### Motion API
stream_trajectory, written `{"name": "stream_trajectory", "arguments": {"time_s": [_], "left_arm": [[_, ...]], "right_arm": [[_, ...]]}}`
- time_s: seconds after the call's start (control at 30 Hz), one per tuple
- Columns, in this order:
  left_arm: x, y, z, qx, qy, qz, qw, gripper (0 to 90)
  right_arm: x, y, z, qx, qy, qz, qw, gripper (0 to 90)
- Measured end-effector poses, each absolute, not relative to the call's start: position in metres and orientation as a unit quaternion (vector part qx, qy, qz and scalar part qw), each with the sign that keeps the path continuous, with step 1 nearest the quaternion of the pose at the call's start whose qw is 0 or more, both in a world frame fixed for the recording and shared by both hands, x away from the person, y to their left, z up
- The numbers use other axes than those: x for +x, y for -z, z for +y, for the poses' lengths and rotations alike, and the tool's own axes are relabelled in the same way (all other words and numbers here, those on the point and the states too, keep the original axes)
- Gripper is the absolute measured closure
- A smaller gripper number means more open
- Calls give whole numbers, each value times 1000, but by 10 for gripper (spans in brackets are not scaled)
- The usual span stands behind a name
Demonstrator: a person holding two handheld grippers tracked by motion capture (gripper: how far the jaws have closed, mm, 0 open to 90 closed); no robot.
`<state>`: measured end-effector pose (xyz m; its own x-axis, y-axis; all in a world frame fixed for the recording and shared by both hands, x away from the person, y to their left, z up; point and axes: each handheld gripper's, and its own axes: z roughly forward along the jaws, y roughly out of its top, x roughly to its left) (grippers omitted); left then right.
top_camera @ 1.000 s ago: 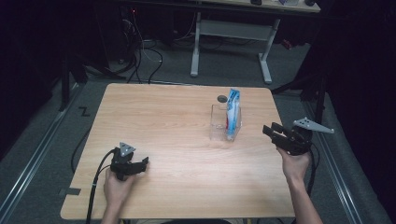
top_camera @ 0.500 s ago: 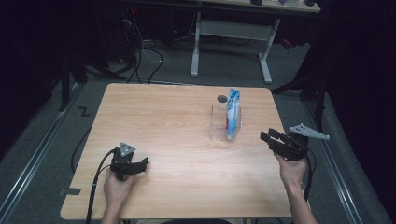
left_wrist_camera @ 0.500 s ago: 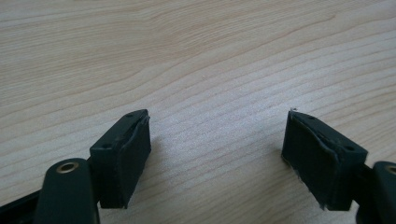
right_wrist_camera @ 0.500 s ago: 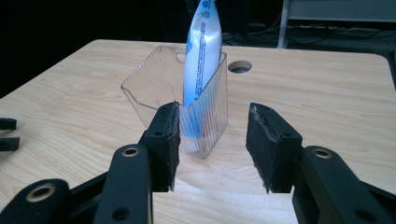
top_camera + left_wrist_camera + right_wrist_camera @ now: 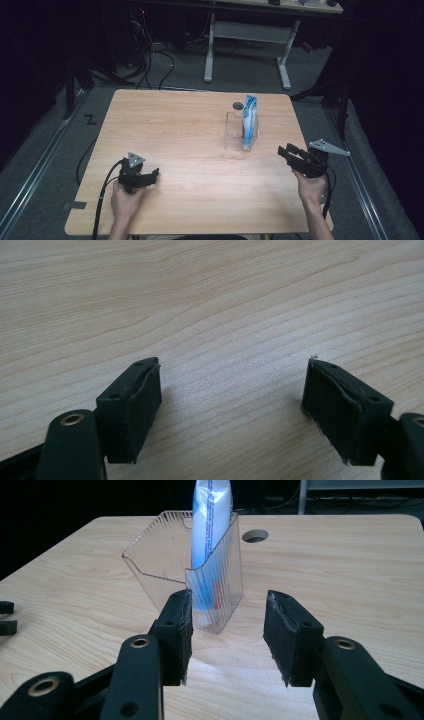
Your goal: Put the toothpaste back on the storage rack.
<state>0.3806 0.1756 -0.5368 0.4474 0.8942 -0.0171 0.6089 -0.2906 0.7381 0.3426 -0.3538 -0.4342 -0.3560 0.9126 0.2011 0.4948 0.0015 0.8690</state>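
Table (image 5: pixel 190 130): pale wood, dark room around.
Clear holder (image 5: pixel 187 575): upright, toothpaste tube (image 5: pixel 210 525) standing inside.
Right gripper (image 5: pixel 227 630): jaws spread, near holder.
Left gripper (image 5: pixel 230 400): jaws spread, nothing between.

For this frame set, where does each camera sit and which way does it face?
High view: above the person's side, looking forward and down on the table; forearms and both hand-held grippers show.
Left gripper view: on the left hand-held gripper, facing bare tabletop between open jaws.
Right gripper view: on the right hand-held gripper, facing the clear holder and tube.
Shared: high and right views show holder and tube.
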Motion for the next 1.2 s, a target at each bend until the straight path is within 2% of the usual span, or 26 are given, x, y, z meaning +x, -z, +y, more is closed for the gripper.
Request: {"name": "stream_trajectory", "arguments": {"time_s": [1.2], "left_arm": [[381, 537, 176, 776, -206, 484, 347, 239]], "right_arm": [[346, 480, -347, 547, -436, 683, 208, 554]]}}
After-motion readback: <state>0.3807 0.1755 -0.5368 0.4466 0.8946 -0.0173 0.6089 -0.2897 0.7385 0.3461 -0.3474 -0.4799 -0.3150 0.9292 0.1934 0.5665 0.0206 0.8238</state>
